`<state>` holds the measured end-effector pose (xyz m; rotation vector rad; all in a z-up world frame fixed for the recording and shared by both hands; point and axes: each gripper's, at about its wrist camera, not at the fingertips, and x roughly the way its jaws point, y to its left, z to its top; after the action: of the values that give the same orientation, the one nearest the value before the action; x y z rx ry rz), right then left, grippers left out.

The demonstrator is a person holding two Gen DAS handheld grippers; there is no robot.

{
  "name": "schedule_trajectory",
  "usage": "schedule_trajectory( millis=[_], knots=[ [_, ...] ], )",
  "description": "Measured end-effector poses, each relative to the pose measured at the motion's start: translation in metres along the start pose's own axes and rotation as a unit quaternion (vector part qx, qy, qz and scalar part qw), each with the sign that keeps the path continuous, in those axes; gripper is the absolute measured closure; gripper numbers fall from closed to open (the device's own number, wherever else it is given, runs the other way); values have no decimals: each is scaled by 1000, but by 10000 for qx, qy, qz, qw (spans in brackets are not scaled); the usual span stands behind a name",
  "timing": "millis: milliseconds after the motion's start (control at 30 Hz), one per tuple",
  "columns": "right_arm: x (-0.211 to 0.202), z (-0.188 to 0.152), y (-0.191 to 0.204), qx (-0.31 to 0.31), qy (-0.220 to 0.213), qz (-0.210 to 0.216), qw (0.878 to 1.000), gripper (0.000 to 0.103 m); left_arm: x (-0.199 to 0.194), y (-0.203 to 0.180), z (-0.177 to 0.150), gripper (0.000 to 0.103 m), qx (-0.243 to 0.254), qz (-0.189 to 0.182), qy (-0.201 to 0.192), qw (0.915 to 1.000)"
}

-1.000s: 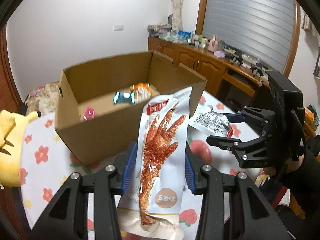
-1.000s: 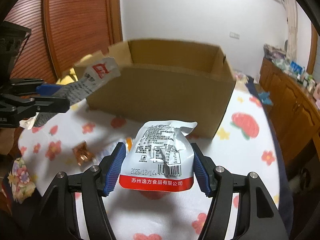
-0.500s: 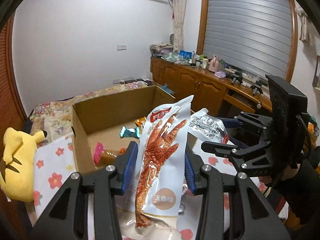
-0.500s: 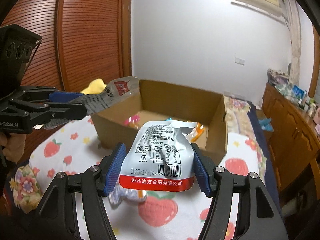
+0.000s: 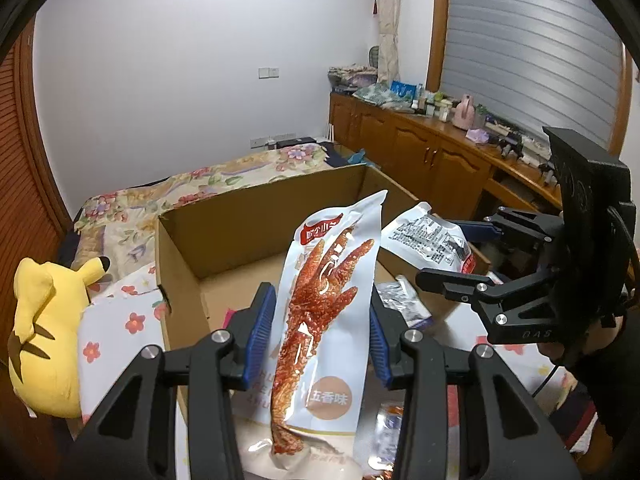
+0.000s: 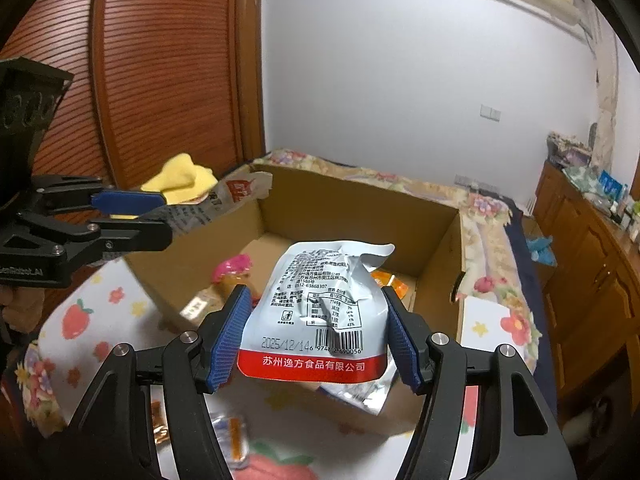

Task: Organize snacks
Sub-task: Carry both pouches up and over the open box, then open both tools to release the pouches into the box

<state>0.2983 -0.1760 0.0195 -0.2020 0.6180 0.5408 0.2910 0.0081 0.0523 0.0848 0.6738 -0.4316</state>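
My left gripper (image 5: 322,330) is shut on a tall white packet with a red chicken-foot picture (image 5: 326,312), held upright above the near side of the open cardboard box (image 5: 260,216). My right gripper (image 6: 316,332) is shut on a silvery white pouch with a red bottom band (image 6: 320,312), held over the box's (image 6: 360,208) near edge. Each gripper shows in the other's view: the right one (image 5: 460,256) with its pouch (image 5: 428,240), the left one (image 6: 132,216) with its packet (image 6: 224,200). Inside the box lie a pink sweet (image 6: 232,268) and an orange packet (image 6: 390,282).
The box stands on a strawberry-and-flower print cloth (image 6: 80,320). Loose small snack packets (image 6: 232,436) lie on the cloth in front of the box. A yellow plush toy (image 5: 44,320) sits left of the box. Wooden cabinets (image 5: 420,152) with clutter run along the right wall.
Both grippers have risen and moved forward with their packets, from facing the box's outer wall to looking down into it. Both grips stay unchanged.
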Motion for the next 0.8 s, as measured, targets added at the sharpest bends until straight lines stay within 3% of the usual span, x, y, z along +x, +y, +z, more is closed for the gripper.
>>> schedule_trajectory(
  millis=[233,367,800],
  knots=[
    [22,2,-13,243,122,152,9995,36,27,-2,4,60,89,76,126,9999],
    [28,2,-16,340,139,148,9992,30,36,0,4,60,85,158,211,9996],
    [19,-6,-15,352,93,242,9990,27,55,3,3,55,31,445,393,9982]
  ],
)
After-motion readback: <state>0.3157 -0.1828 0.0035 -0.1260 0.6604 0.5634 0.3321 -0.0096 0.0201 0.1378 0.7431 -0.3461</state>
